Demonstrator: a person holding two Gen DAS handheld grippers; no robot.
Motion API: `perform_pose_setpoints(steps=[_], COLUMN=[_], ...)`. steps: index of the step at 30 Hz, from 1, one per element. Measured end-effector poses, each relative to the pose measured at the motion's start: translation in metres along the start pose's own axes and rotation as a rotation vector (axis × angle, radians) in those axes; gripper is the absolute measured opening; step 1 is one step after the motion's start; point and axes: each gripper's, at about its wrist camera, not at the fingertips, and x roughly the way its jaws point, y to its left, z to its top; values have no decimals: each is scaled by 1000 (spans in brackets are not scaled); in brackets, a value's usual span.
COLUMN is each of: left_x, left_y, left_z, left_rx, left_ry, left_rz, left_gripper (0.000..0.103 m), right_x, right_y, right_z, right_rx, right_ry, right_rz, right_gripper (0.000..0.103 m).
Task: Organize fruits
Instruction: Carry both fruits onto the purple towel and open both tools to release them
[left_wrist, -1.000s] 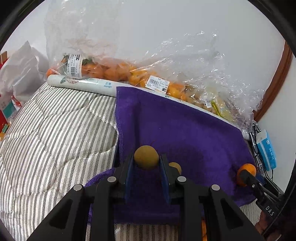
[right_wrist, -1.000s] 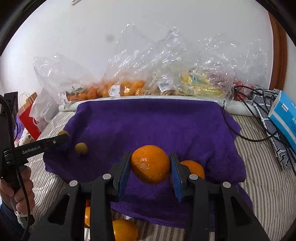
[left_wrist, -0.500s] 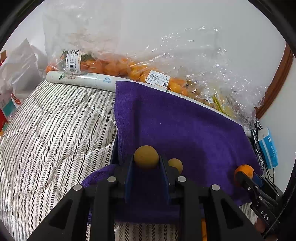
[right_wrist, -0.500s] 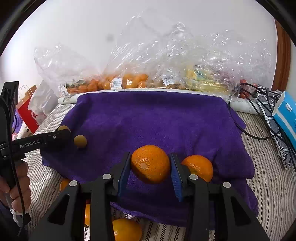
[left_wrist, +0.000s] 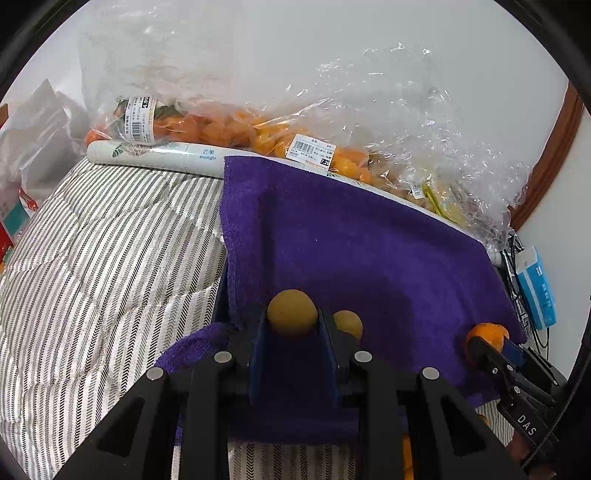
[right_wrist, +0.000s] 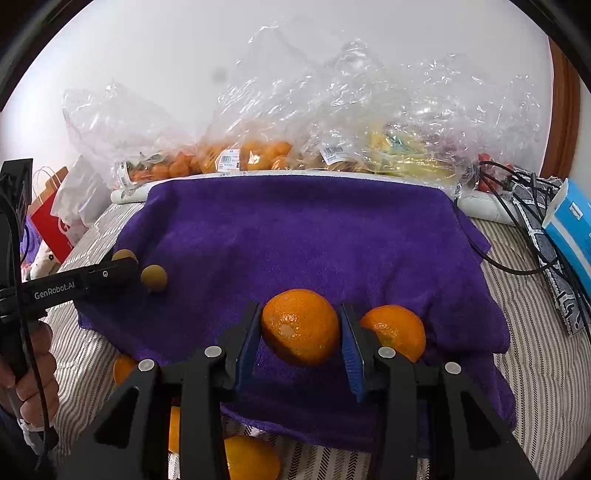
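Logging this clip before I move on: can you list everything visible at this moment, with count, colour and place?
Towel: one, purple, spread over the striped bedding.
Bedding: one, grey-and-white striped, under everything.
Oranges: two on the towel's near right, one gripped, one loose; at least two more on the bedding at the near edge.
Small fruits: two, yellowish-brown, at the towel's left edge, one gripped, one loose.
Fruit bags: several, clear plastic, along the wall.
Box: one, blue, far right.
Cable: black, right side.
Left hand-held gripper: black, blue pads, shut on small fruit.
Right hand-held gripper: same, shut on orange.
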Motion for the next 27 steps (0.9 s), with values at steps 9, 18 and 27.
perform_pose_setpoints(steps=[9,18,27], left_x=[2,2,-2], left_y=[-1,-1,0], left_z=[-1,-1,1], left_rx=[12,20,3], left_ry=[4,4,9], left_rz=[2,0,-21], left_gripper=[27,26,34], right_x=[-1,-8,-18], right_y=[1,-2,-1], right_z=[0,1,2], right_rx=[-19,-13,-16], right_ry=[-4,-34,-85], right_rz=[-7,-3,-13], right_gripper=[42,42,54])
